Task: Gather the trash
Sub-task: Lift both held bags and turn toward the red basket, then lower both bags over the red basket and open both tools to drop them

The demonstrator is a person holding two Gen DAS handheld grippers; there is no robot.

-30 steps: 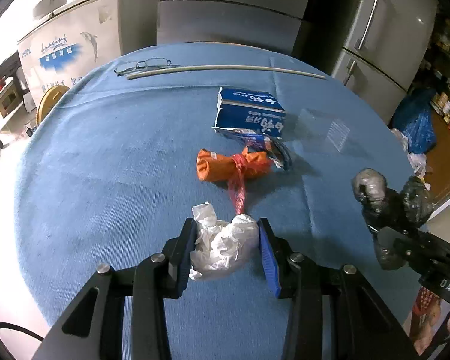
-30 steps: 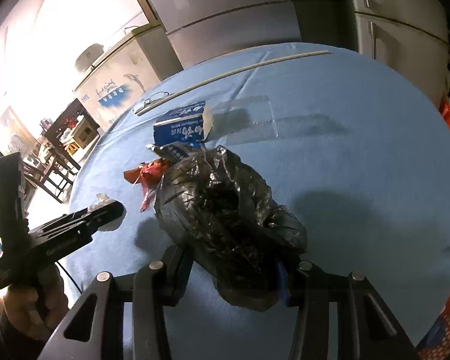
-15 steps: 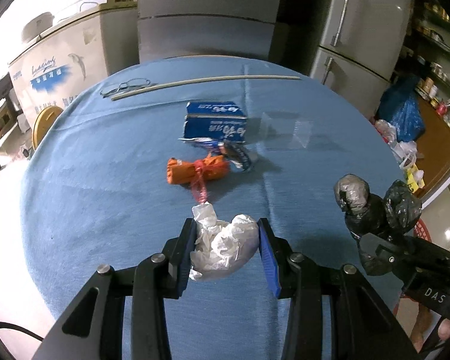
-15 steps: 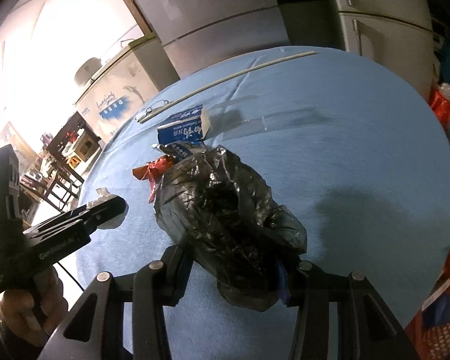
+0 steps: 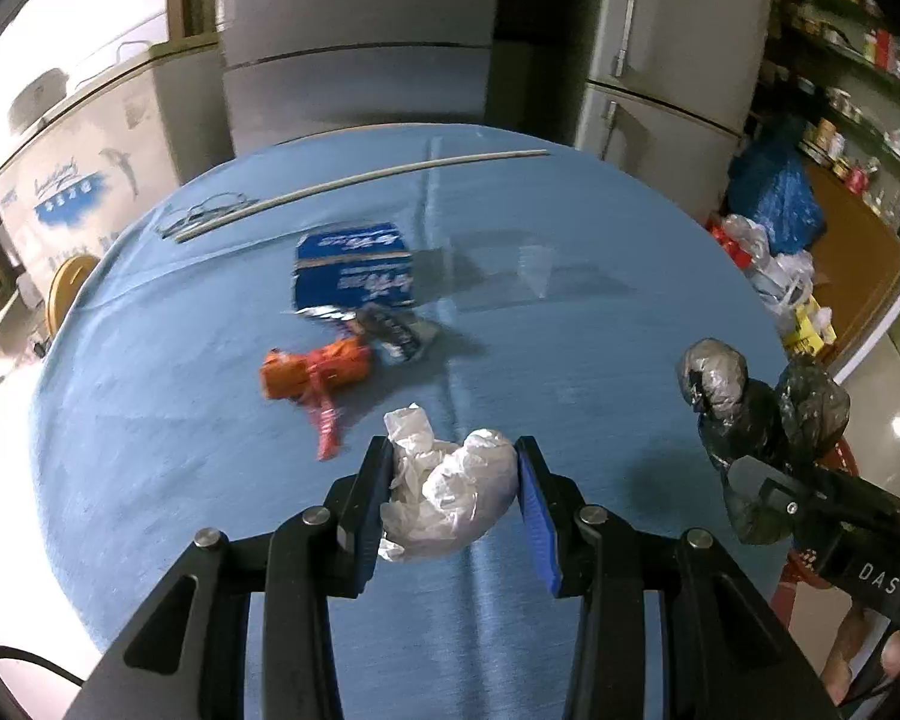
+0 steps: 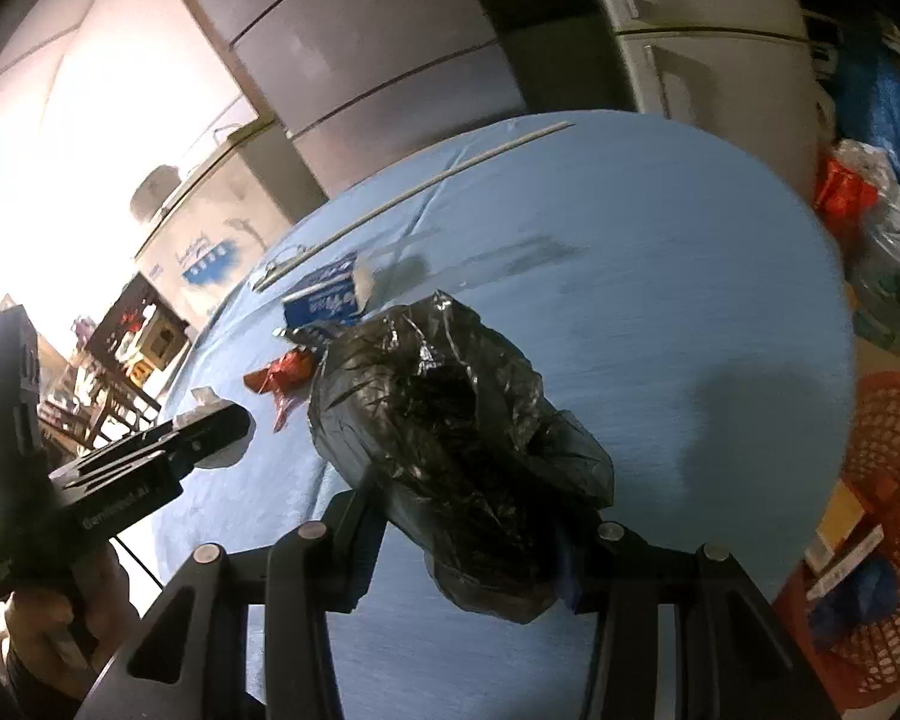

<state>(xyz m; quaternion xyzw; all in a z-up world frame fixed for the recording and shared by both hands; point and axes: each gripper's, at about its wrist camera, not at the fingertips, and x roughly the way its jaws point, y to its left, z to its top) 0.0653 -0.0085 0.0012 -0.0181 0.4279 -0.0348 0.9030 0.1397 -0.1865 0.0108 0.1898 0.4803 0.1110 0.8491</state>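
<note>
My left gripper [image 5: 453,492] is shut on a crumpled white plastic bag [image 5: 450,495] and holds it above the round blue table [image 5: 150,420]. My right gripper [image 6: 468,540] is shut on a crumpled black plastic bag [image 6: 456,444], also above the table; it shows at the right of the left wrist view [image 5: 756,420]. On the table lie an orange wrapper with a red tie [image 5: 315,369], a blue carton [image 5: 354,273], a dark foil wrapper [image 5: 396,330] and a clear plastic sheet [image 5: 510,270].
A pair of glasses [image 5: 201,213] and a long thin white stick [image 5: 360,180] lie at the table's far side. A red mesh basket [image 6: 870,516] with items in it stands on the floor at the right. Fridges and bags stand behind the table.
Both grippers have pulled back and up from the table, each keeping its bag. The right wrist view has swung right, bringing the red basket into view.
</note>
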